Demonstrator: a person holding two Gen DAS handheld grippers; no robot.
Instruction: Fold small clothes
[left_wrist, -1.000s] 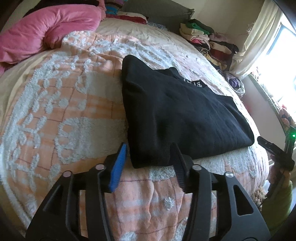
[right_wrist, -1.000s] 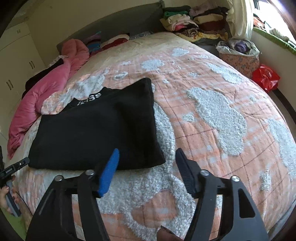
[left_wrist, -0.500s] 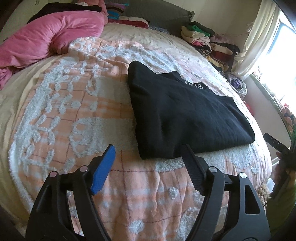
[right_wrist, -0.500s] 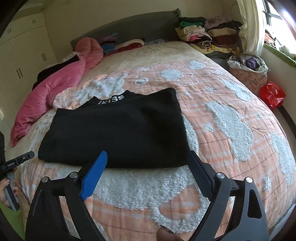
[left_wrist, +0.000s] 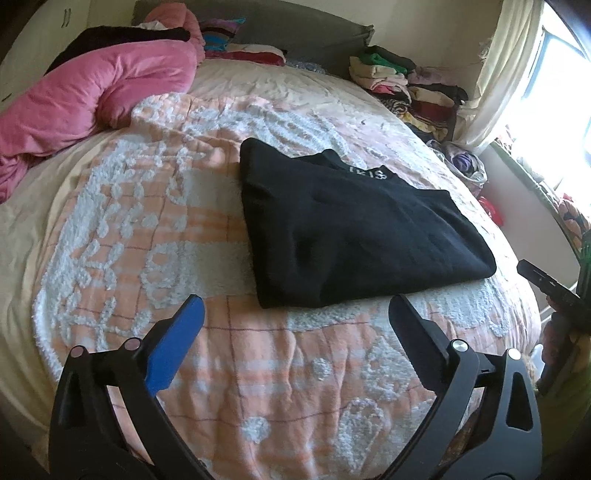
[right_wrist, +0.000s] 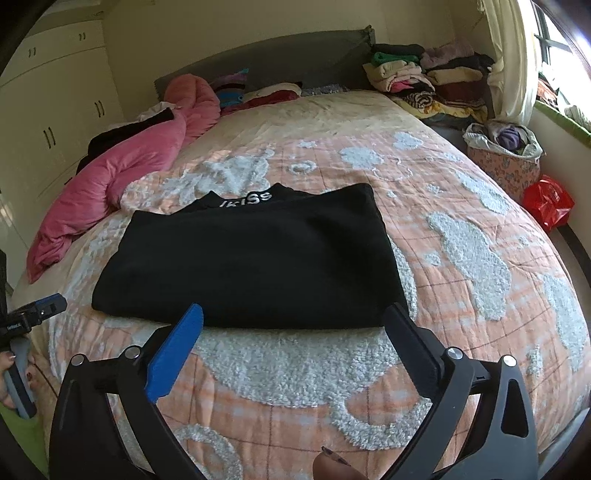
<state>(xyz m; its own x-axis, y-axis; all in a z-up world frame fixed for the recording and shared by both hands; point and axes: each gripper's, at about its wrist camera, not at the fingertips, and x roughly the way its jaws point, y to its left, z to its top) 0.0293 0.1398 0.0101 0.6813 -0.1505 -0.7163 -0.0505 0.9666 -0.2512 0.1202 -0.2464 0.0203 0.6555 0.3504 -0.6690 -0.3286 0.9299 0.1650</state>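
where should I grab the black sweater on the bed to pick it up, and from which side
Probably take the black sweater by its near folded edge, one tool at each front corner, coming in low from the foot of the bed. It lies flat and folded, collar at the far end, so that thick edge gives the most to pinch.

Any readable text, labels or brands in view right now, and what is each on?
"kiSs": white letters on the neck band of the folded black garment, read in the right wrist view; a stroke before the "k" is unclear.
Same lettering in the left wrist view: too skewed to read.
No other text is legible.
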